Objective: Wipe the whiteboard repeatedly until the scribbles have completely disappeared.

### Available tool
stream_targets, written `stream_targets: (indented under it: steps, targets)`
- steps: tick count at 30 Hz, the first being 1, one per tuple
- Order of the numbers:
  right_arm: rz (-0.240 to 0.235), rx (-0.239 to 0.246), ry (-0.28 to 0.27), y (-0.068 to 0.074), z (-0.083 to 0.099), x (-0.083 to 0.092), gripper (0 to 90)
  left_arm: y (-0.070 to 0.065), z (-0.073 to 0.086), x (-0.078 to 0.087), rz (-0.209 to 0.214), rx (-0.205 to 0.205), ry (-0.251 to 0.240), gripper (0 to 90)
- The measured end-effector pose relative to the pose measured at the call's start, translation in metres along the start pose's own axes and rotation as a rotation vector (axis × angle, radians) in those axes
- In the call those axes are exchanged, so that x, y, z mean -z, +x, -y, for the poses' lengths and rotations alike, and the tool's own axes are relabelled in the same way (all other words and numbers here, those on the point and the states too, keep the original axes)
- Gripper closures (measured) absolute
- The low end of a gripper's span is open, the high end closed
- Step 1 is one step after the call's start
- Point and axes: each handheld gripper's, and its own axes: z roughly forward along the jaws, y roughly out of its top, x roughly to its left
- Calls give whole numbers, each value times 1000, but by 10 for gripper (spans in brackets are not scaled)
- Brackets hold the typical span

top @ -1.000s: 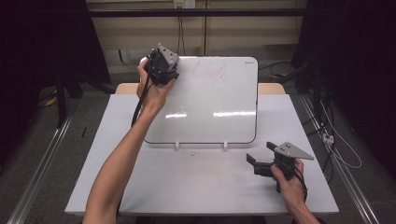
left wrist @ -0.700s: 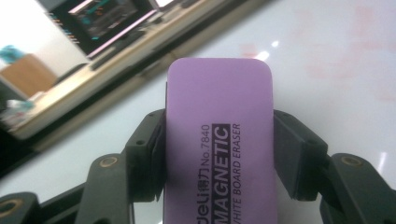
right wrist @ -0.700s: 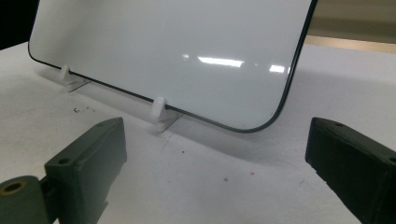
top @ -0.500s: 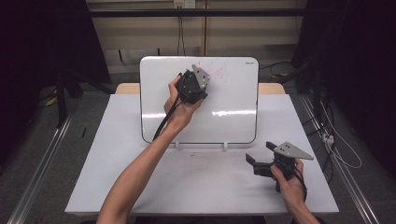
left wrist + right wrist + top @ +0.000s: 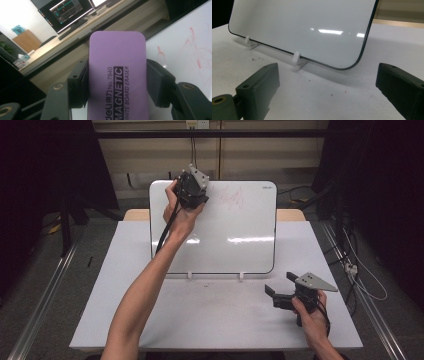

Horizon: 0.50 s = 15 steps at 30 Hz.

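While we hold the purple eraser (image 5: pixel 117 77) against the upper left corner of the whiteboard (image 5: pixel 235 245), the red scribbles (image 5: pixel 233 198) we mean to wipe lie just to its right along the board's top edge, so the stroke must run that way. Its long axis points out from the left gripper (image 5: pixel 194 190), whose jaws are clamped on its two long sides. It is a rounded block printed "MAGNETIC WHITE BOARD ERASER". Our left hand (image 5: pixel 181 212) is the near one. Below the board's lower right corner, our right gripper (image 5: pixel 278 285) rests on the table (image 5: pixel 200 315), jaws spread with nothing between them.
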Motion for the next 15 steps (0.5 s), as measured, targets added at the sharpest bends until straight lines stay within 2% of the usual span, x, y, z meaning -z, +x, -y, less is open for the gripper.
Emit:
stream_targets:
  steps: [4, 6, 9, 10, 12, 13, 14, 15]
  targets:
    - [-3, 2, 4, 0, 0, -2, 50, -19, -2, -1, 23, -34, -6, 413]
    - [-3, 3, 4, 1, 0, -2, 50, -31, -3, -1, 62, -44, -1, 413]
    - [-5, 7, 1, 1, 0, -2, 50, -50, 0, 2, 91, -72, -15, 413]
    - [-6, 6, 1, 2, 0, -2, 50, -55, 2, 4, 107, -58, -26, 413]
    - [-9, 5, 2, 2, 0, -2, 50, -60, 6, 6, 114, -71, -46, 413]
    - [-11, 5, 2, 2, 0, -2, 50, -57, 7, 6, 127, -66, -45, 413]
    - [-13, 6, 3, 2, 0, -2, 50, -53, 6, 6, 130, -29, -43, 413]
    - [-13, 6, 3, 2, 0, -2, 50, -49, 5, 5, 105, -33, -47, 413]
